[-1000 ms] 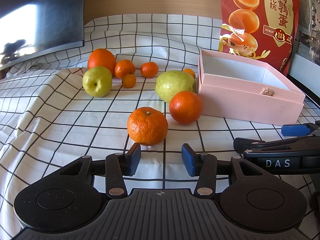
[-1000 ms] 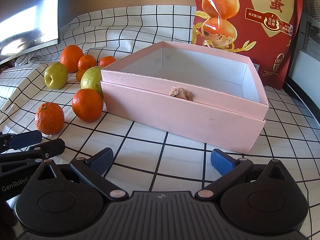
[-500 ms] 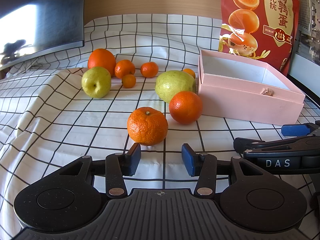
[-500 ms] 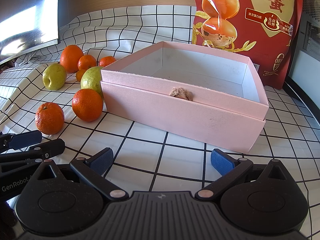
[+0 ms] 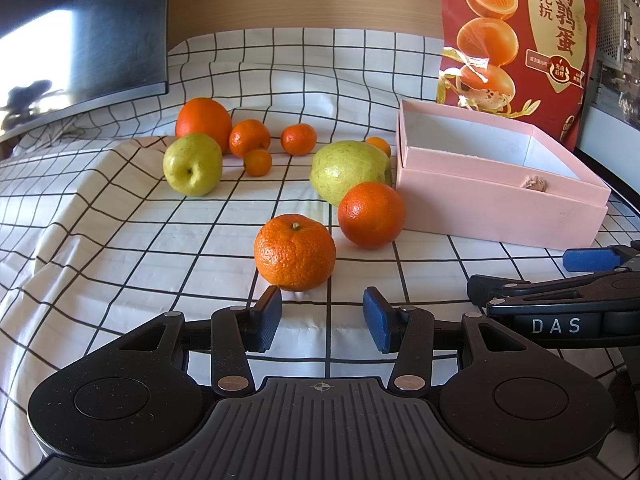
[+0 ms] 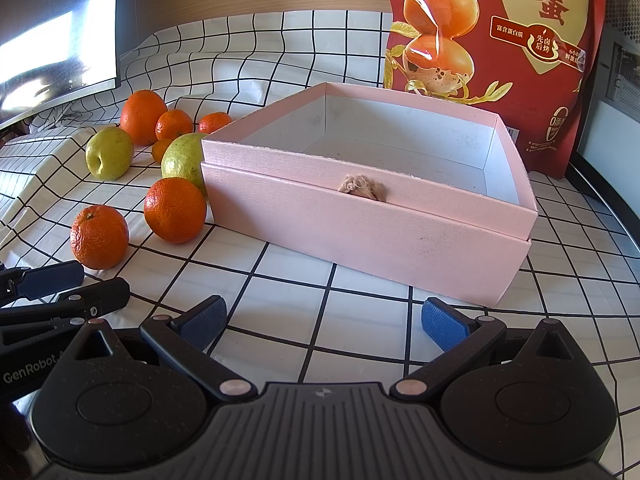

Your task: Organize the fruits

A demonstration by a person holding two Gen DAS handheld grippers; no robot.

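Observation:
A bumpy mandarin (image 5: pixel 295 252) lies on the checked cloth just beyond my left gripper (image 5: pixel 322 316), which is open and holds nothing. A smooth orange (image 5: pixel 371 215) sits behind it, touching a large green pear (image 5: pixel 347 170). Farther back are a green apple (image 5: pixel 193 164), a big orange (image 5: pixel 203 119) and several small mandarins (image 5: pixel 249 137). An open pink box (image 6: pixel 400 224) with a white, bare inside stands right of the fruit, straight ahead of my right gripper (image 6: pixel 323 320), which is wide open and holds nothing. My right gripper's fingers (image 5: pixel 588 259) show at the left wrist view's right edge.
A tall red snack bag (image 6: pixel 496 40) stands upright behind the box. A dark monitor (image 5: pixel 80 36) stands at the back left above the rumpled cloth (image 5: pixel 100 232). A dark table edge (image 6: pixel 608 196) runs along the right side.

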